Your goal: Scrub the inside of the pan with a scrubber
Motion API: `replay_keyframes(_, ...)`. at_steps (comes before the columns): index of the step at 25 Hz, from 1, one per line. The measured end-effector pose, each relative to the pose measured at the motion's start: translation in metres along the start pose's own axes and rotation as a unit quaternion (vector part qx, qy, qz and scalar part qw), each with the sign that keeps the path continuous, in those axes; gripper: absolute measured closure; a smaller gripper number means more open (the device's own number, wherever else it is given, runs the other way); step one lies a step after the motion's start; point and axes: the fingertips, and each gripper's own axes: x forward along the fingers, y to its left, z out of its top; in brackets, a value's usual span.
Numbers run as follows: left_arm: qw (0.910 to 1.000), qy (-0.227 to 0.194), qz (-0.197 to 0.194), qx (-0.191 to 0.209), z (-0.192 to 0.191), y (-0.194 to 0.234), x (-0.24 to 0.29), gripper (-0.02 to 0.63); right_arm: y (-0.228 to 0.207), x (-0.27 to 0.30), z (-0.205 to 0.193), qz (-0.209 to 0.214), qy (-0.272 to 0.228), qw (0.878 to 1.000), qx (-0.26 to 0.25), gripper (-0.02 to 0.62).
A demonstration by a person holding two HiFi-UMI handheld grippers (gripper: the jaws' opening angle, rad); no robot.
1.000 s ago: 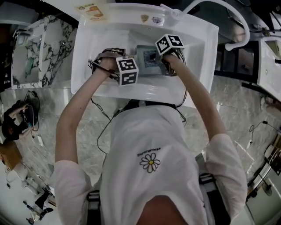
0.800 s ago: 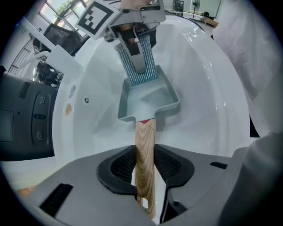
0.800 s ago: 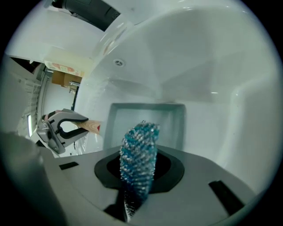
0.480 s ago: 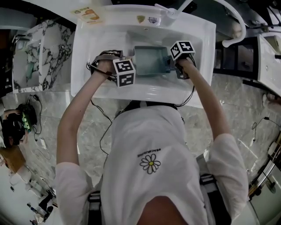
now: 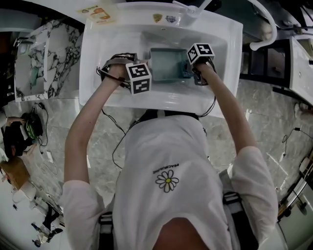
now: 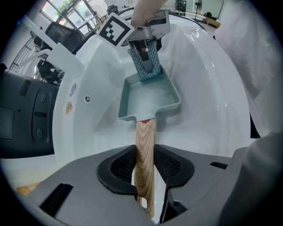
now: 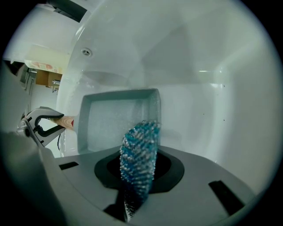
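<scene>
A square grey-green pan [image 5: 166, 66] lies in the white sink [image 5: 112, 49]. Its wooden handle [image 6: 145, 145] runs between the pads of my left gripper [image 6: 145, 167], which is shut on it. In the head view the left gripper [image 5: 142, 73] sits at the pan's left side. My right gripper [image 5: 196, 64] is shut on a blue bristly scrubber [image 7: 139, 154]. The scrubber's tip rests at the pan's [image 7: 112, 123] right rim, on the side away from the handle. From the left gripper view, the scrubber [image 6: 147, 67] stands steeply at the far wall of the pan [image 6: 148, 99].
The sink's curved walls [image 7: 212, 66] rise close around the pan, with an overflow hole [image 6: 87, 99] on one side. A white faucet [image 5: 259, 19] arches over the back right. A printed card [image 5: 102, 12] lies on the sink's rim, beside a marbled counter [image 5: 44, 53].
My right gripper has carried the scrubber from over the pan's middle to its right rim and lower. The left gripper and the pan have stayed where they were.
</scene>
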Motion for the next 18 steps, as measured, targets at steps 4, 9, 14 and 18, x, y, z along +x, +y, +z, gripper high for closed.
replay_keyframes(4, 1.0000, 0.001, 0.001, -0.001, 0.000, 0.000, -0.001, 0.471, 0.002, 0.000, 0.000, 0.004, 0.000, 1.000, 0.008, 0.538)
replay_keyframes(9, 1.0000, -0.001, 0.002, -0.002, 0.000, 0.000, 0.000, 0.471, 0.009, 0.003, 0.001, 0.018, -0.002, 1.000, 0.023, 0.538)
replay_keyframes(14, 1.0000, 0.000, 0.003, -0.002, 0.000, 0.000, 0.000, 0.471, 0.026, 0.007, 0.001, 0.028, -0.003, 0.999, 0.017, 0.538)
replay_keyframes(18, 1.0000, 0.001, 0.003, -0.001, 0.000, 0.000, 0.000, 0.471, 0.051, 0.009, 0.004, 0.058, -0.004, 0.998, 0.019, 0.538)
